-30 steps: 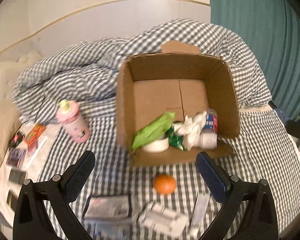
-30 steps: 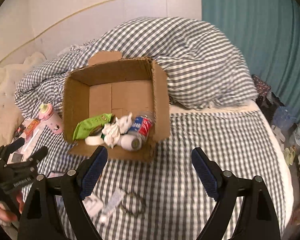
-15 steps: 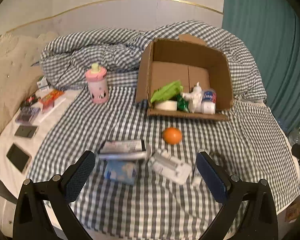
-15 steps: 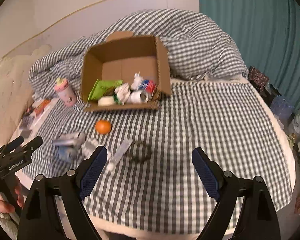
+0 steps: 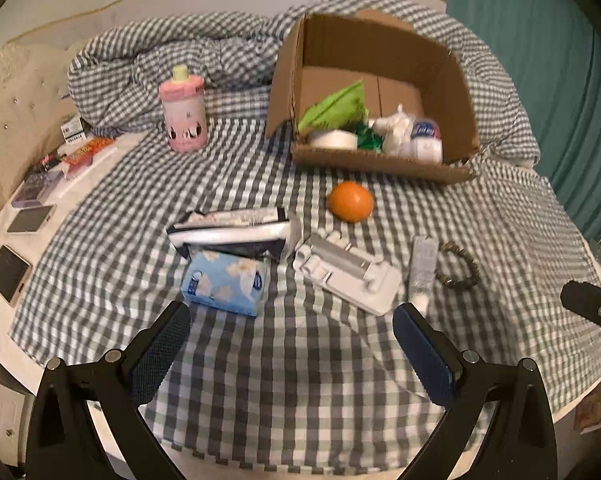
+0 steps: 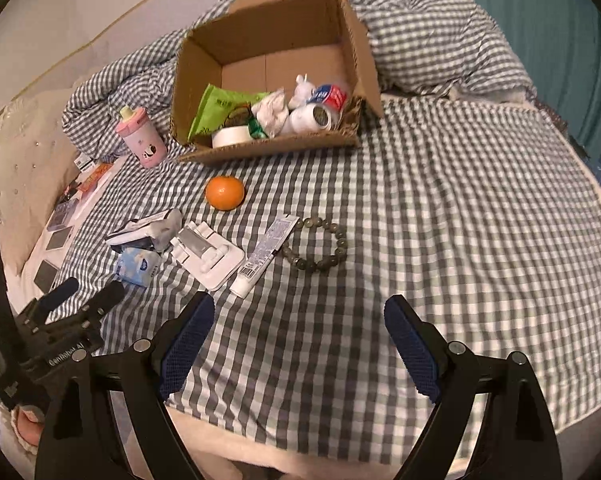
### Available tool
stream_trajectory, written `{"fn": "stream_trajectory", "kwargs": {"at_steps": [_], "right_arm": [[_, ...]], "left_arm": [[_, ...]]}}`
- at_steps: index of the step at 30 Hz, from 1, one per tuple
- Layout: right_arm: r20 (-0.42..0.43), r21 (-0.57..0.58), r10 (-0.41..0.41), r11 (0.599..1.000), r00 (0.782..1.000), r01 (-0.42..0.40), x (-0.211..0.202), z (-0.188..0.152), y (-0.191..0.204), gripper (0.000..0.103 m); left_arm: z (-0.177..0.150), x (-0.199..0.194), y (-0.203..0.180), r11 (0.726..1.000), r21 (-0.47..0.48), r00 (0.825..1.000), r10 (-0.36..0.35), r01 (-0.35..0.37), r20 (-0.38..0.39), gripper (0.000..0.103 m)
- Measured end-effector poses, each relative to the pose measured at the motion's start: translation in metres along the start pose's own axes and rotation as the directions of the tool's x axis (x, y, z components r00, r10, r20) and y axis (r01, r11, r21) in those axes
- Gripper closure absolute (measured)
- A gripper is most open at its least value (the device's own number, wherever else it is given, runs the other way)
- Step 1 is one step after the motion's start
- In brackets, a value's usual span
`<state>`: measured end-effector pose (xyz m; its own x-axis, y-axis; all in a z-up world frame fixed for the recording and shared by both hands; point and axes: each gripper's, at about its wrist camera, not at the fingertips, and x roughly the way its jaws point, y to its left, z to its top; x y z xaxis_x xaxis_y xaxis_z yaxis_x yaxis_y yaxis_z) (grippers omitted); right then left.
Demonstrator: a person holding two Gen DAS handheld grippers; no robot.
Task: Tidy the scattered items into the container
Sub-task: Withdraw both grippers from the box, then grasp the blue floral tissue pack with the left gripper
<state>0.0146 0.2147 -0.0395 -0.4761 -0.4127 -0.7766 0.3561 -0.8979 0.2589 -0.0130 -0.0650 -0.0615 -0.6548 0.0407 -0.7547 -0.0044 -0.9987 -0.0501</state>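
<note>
Hovering, both grippers: left gripper [image 5: 290, 332] and right gripper [image 6: 298, 320] above the near bed edge, jaws wide apart, nothing held.
Container: cardboard box [image 6: 356, 68] at the far side, front flap down, already part-filled.
Still out: orange [image 6: 225, 192], tissue pack [image 5: 225, 282], dark pouch [image 5: 230, 232], white plastic tray [image 5: 346, 272], tube [image 6: 264, 254], bead bracelet [image 6: 316, 245], all on the checked sheet [image 6: 460, 220] between grippers and box.
Orange, handling: probably firm, round, likely to roll; best pinched across the middle.
Tissue pack, handling: likely soft, light; squeeze the short sides.
Bracelet, handling: probably floppy, slippery; pinch one side of the loop.
Tube: probably light; grip mid-body.
Hard to make out: pouch half over tissue pack; box contents jumbled; pink bottle [image 5: 182, 110] beside box, unclear whether part of the job.
</note>
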Motion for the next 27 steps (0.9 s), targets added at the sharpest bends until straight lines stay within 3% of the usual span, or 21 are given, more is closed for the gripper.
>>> {"fn": "stream_trajectory", "kwargs": {"at_steps": [12,21,27], "right_arm": [[-0.09,-0.015,-0.033,0.999,0.995,0.032,0.08,0.004,0.0,0.016],[-0.118,0.005,-0.04,0.999,0.992,0.041,0.101,0.005,-0.011,0.016],[-0.121,0.008,-0.039,0.999,0.992,0.04,0.107,0.007,-0.011,0.016]], "left_arm": [[0.002,0.062,0.013,1.0,-0.016,0.999,0.016,-0.016,-0.035,0.0],[-0.001,0.071,0.03,0.999,-0.004,0.999,0.037,-0.037,-0.023,0.0],[-0.002,0.085,0.048,0.998,-0.05,0.998,0.022,-0.025,-0.055,0.0]]}}
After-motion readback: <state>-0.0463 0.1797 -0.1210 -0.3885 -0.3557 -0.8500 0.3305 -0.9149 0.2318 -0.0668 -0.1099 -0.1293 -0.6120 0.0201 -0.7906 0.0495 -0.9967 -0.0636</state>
